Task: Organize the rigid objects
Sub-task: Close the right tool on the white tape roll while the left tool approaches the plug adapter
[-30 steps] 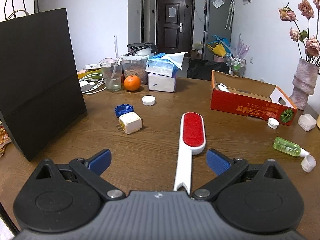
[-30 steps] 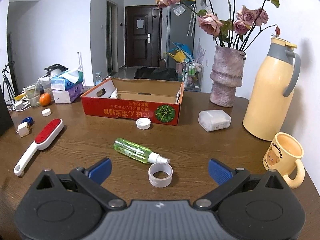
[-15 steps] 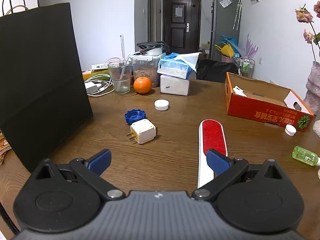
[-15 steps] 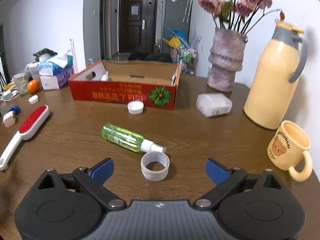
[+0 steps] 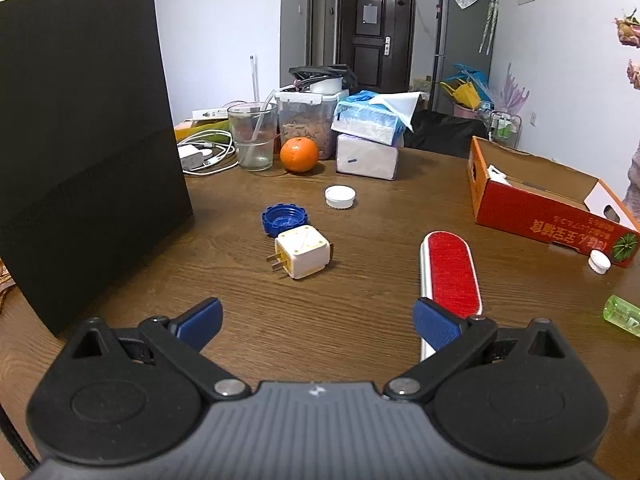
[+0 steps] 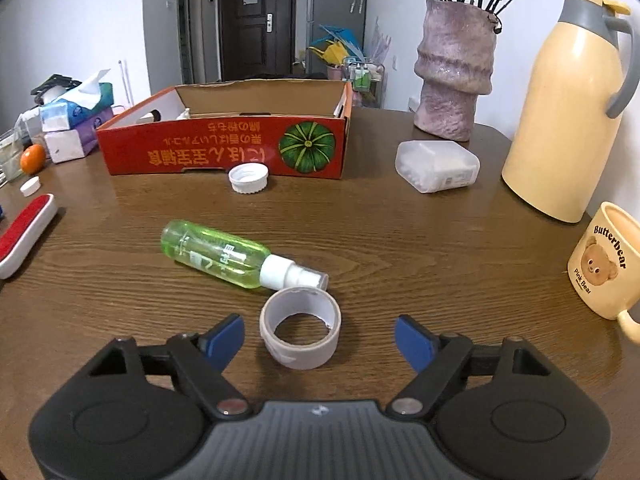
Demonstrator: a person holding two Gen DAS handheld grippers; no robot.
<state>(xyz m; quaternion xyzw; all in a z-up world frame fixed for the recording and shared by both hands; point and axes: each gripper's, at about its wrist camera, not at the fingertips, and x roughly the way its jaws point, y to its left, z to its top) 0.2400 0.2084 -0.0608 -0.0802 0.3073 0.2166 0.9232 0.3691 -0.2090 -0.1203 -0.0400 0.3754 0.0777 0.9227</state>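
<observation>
Tape roll (image 6: pixel 300 328) is what the right gripper (image 6: pixel 319 338) is going for, I'd say: it stands on its edge on the table (image 6: pixel 400 248), sitting between the two blue fingers (image 6: pixel 226 338) with a gap on either side, so nothing is gripped yet. The fingers have just been closing from fully wide and are now about two thirds open, and compared with a second ago the whole gripper has come down and in over the roll, which looks a lot bigger in the right wrist view now. Just past the roll, the green spray bottle (image 6: pixel 224 258) lies on its side with its white nozzle nearly touching the roll, so a sloppy close could nudge it. Further back there's a white cap (image 6: pixel 248 178) right in front of the red cardboard box (image 6: pixel 224 146), which is probably where stuff ends up. Over on the other side, the left gripper (image 5: pixel 318 320) is wide open and empty; it has drifted so the lint brush (image 5: pixel 450 276) that was centred between its fingers now sits behind the right-hand one. Ahead of it is the white plug adapter (image 5: pixel 304 256), then a blue cap (image 5: pixel 284 218) touching it, all untouched. My guess: the tape gets pinched first, everything else is still waiting.
</observation>
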